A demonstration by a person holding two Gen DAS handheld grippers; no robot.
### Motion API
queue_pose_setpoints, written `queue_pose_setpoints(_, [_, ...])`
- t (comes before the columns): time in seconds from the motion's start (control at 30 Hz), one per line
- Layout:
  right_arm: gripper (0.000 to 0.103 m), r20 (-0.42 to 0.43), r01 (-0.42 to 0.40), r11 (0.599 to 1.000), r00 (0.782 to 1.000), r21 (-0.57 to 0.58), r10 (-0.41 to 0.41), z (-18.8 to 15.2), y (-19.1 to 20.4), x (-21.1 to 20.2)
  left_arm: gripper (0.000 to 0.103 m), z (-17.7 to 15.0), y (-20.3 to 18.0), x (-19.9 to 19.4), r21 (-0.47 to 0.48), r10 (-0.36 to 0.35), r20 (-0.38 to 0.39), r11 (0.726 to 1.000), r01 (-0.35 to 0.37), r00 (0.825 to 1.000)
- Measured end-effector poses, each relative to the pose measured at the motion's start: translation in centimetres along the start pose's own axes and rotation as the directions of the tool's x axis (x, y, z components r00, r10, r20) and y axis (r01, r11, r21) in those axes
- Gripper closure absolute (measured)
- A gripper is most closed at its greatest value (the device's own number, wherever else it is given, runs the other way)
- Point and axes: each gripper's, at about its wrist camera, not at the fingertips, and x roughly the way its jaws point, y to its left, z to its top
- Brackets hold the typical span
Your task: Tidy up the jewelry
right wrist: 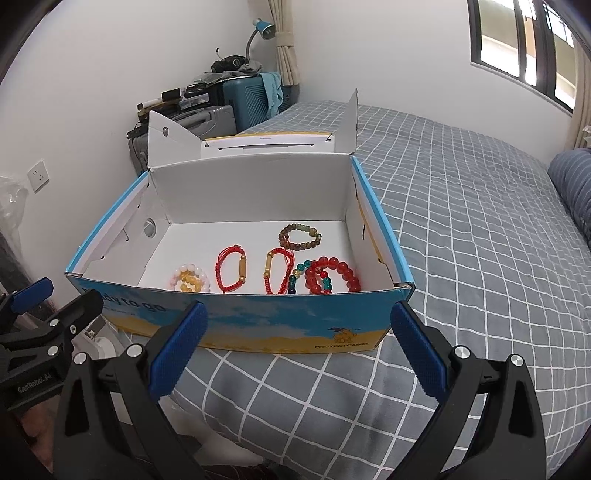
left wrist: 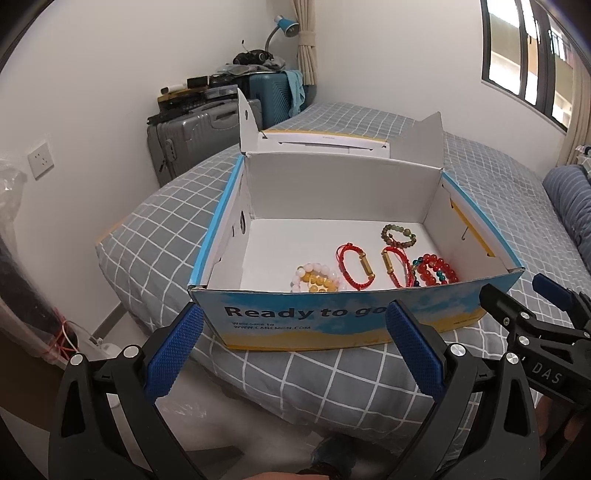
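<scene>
An open blue and white cardboard box (left wrist: 332, 321) (right wrist: 258, 325) stands on the bed, lid flapped back. Inside lie several bracelets: a pink and yellow beaded one (left wrist: 317, 278) (right wrist: 190, 280), two red cord ones with gold tubes (left wrist: 354, 266) (right wrist: 231, 271), a brown beaded one (left wrist: 399, 236) (right wrist: 300, 234) and a red beaded one with green beads (left wrist: 436, 273) (right wrist: 330, 278). My left gripper (left wrist: 293, 345) and my right gripper (right wrist: 295, 345) both hang open in front of the box's near wall, holding nothing. Each gripper shows at the edge of the other's view.
The bed (right wrist: 480, 221) has a grey checked cover and a dark striped pillow (right wrist: 572, 184) at right. Suitcases (left wrist: 192, 147) piled with clutter and a blue lamp (left wrist: 286, 26) stand by the far wall. The floor (left wrist: 110, 325) lies left of the bed corner.
</scene>
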Motion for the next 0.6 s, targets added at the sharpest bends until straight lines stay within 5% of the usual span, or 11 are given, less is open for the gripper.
queue_pose_setpoints(0.6, [0.008,0.006,0.02,1.0,1.0,-0.016,-0.02,-0.13,0.03,0.07,0.006,-0.13,-0.11,0.14,-0.013,-0.012,-0.002,1.0,0.012,1.0])
